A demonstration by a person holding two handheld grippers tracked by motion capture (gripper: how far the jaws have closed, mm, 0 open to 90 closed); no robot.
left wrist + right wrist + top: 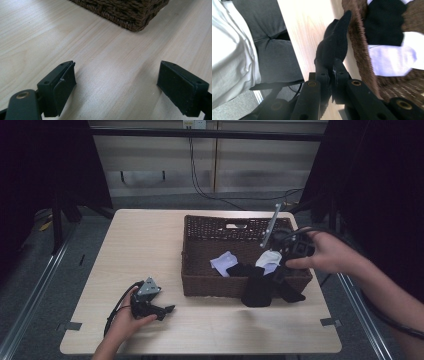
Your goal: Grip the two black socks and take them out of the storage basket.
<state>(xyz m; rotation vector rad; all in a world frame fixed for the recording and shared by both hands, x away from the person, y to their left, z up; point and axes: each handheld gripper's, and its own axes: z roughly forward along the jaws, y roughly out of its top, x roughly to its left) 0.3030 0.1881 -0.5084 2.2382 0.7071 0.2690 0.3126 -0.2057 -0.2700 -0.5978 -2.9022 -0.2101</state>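
Here the right gripper has its jaws pinched on a black sock draped over the wicker basket front rim — soft, light, limp, best held by its edge — while the left gripper rests on the desk, jaws apart

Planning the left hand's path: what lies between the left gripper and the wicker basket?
Bare wooden table. The left gripper view shows plain tabletop from the open left gripper up to the basket; the high view agrees.
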